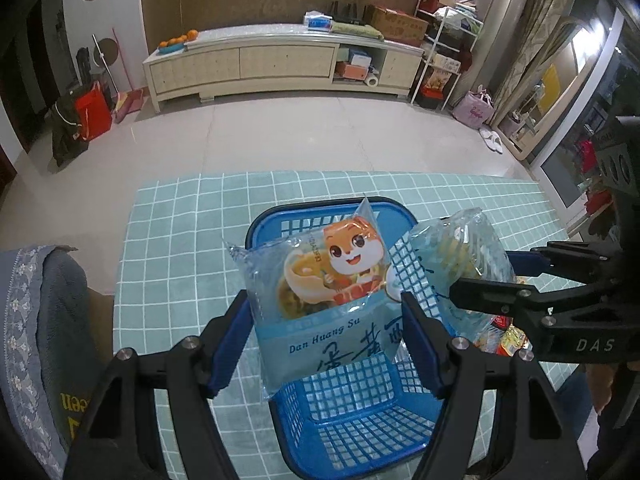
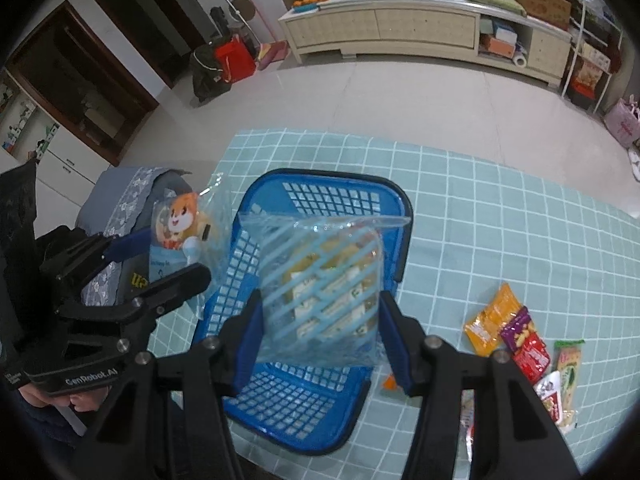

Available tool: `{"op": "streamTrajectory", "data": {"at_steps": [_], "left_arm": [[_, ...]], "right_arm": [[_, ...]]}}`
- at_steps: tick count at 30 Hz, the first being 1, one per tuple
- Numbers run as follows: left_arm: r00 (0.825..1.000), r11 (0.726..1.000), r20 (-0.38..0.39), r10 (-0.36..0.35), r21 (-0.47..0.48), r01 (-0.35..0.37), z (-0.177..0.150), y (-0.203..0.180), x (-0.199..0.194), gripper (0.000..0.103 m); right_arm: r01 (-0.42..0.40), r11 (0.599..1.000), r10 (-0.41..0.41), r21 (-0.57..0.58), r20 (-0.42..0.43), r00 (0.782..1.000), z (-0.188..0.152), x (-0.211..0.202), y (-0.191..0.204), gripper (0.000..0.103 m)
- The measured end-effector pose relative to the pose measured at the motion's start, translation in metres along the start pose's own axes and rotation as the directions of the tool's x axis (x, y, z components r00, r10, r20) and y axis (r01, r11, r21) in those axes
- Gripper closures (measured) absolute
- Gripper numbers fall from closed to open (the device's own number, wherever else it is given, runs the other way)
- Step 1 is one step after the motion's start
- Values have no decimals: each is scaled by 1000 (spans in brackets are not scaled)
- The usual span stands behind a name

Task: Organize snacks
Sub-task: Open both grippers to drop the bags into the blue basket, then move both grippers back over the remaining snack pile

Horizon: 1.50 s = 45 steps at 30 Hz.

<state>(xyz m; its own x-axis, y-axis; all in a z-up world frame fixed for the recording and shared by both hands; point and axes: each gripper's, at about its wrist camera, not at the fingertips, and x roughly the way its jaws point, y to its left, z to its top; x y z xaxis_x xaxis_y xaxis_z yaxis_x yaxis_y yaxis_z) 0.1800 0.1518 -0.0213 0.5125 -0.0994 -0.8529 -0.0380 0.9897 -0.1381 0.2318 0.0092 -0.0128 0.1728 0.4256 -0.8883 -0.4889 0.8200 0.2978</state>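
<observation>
Two light, soft snack packs, both held above the blue basket (image 1: 348, 412) at frame centre. Left gripper (image 1: 326, 340) clamped on the cartoon pack (image 1: 320, 300) across its lower half; right gripper (image 2: 320, 340) clamped on the clear pack (image 2: 324, 288) the same way. Slick crinkly film, puffed with air, pastry inside probably crumbly: best pinched gently at the flat sides or sealed edge, not squeezed hard. More packets (image 2: 520, 340) loose on the checked surface (image 2: 500, 220), lower right of the right view. Basket apparently empty.
</observation>
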Motion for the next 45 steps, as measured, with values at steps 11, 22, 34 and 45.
{"op": "streamTrajectory", "data": {"at_steps": [11, 22, 34, 45], "left_arm": [[998, 1000, -64, -13, 0, 13, 15, 13, 36, 33], [996, 999, -74, -43, -13, 43, 26, 18, 48, 33], [997, 1000, -68, 25, 21, -23, 19, 14, 40, 32], [999, 1000, -29, 22, 6, -22, 13, 1, 10, 32]], "right_arm": [[18, 1000, -18, 10, -52, 998, 25, 31, -6, 43], [34, 999, -33, 20, -67, 997, 36, 47, -15, 40], [119, 992, -119, 31, -17, 993, 34, 28, -23, 15], [89, 994, -89, 58, -5, 996, 13, -5, -28, 15]]}}
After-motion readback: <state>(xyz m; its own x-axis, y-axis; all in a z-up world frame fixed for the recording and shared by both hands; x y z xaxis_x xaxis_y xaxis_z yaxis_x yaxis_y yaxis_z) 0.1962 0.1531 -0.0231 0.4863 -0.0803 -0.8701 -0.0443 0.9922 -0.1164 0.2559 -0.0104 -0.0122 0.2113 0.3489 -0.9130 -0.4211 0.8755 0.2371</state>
